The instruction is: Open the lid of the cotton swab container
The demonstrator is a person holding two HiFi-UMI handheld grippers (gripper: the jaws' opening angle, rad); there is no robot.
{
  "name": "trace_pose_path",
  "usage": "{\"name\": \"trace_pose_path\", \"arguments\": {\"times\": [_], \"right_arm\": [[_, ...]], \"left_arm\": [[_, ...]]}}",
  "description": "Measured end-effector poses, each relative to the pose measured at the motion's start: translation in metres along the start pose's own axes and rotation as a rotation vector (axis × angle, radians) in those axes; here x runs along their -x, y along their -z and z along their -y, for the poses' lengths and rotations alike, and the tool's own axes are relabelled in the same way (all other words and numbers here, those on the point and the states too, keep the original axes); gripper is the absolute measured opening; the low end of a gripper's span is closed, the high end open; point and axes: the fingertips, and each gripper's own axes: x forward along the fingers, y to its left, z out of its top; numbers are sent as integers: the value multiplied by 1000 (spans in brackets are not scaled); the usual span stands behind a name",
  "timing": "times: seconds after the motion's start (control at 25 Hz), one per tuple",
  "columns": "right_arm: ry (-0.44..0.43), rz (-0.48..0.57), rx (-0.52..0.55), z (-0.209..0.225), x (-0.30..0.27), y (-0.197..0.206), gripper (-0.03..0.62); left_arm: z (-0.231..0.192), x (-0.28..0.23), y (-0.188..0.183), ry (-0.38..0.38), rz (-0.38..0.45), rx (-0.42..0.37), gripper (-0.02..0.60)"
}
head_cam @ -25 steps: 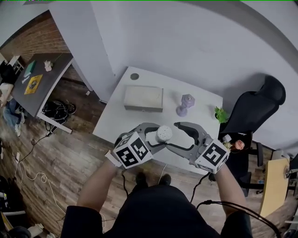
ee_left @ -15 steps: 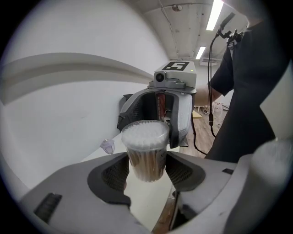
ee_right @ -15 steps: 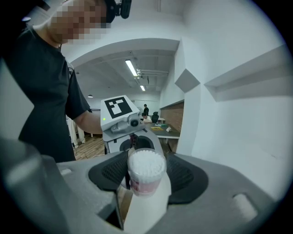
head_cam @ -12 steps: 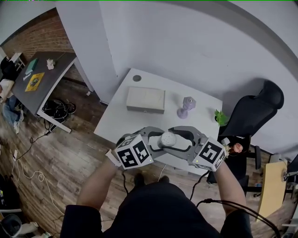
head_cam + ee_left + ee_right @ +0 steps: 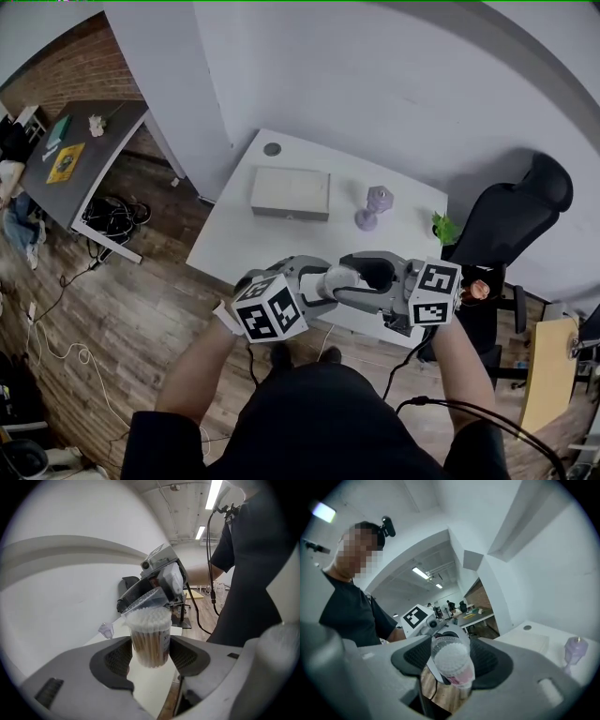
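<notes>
Pressed in from both sides, the jaws of the left gripper (image 5: pixel 150 657) clamp the clear body of the cotton swab container (image 5: pixel 150 639). They stand fairly wide because the tub fills the gap. The right gripper (image 5: pixel 452 660) has just been closing its jaws, and its own view shows them on either side of the clear lid (image 5: pixel 449 645), touching it at the container's mouth. In the left gripper view that lid is tilted up off the white swab heads, with one edge lifted into the right jaws. Where it joins the tub is hidden.

The container is held in the air between the two grippers, in front of the person and above the near part of the white table (image 5: pixel 234 239). In the head view the jaws cover it almost wholly, and only a pale patch shows. A pad cuts off its label print, which cannot be read, and the swabs are packed too tight to count.

Two grippers, one container and one lid are in view. Well apart from them, the table bears one flat white box (image 5: pixel 290 193), one lilac ornament (image 5: pixel 373 208) and, at its right corner, one small green plant (image 5: pixel 442 228). One black chair (image 5: pixel 516 220) stands beside the table.
</notes>
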Motion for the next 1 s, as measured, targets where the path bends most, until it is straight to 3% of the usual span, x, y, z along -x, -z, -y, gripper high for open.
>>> {"name": "trace_pose_path", "arguments": {"times": [0.2,0.6,0.84,1.0], "right_arm": [[-14,84,-145,7,5,-7,259],[115,248,-201,37,12,-32,259],[220,280,-249,60,5,-31,255],[243,324,-269,63,7,-38,255]], "left_arm": [[3,-4,3,8,5,11,244],[17,-6,10,38,12,30,244],[23,-8,11,38,33,56,245],[19,-9,11,30,57,102,245]]}}
